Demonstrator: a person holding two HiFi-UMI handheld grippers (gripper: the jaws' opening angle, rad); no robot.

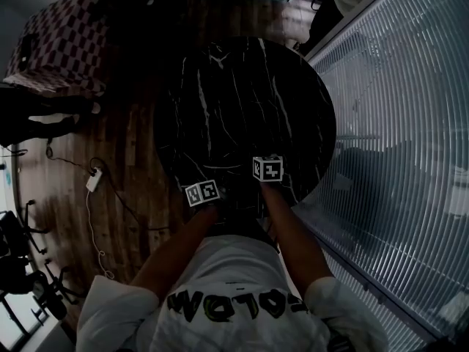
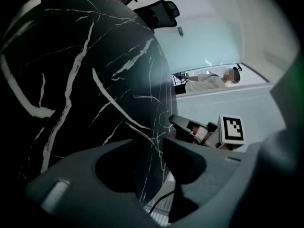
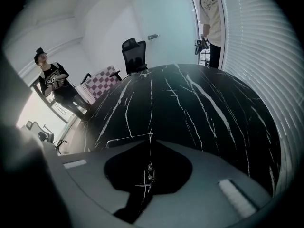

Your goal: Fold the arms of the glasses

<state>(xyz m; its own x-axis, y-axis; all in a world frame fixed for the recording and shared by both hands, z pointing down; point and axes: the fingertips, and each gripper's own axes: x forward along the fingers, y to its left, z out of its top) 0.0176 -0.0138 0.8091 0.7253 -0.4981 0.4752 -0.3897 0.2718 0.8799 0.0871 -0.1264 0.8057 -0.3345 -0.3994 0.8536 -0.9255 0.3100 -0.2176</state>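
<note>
Right hand-held gripper point(image 3: 151, 144) is clamped on the glasses point(image 3: 127, 138) — their thin wire runs left, likely nearer the left hand-held gripper point(image 2: 153, 148), whose jaws stand apart, empty.

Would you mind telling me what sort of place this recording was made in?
Probably an office meeting room: a round black marble table, a black office chair beyond it, and a wall of slatted window blinds alongside.

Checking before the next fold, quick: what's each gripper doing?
Left gripper: open, gripping nothing.
Right gripper: closed on the wire-framed glasses.
</note>
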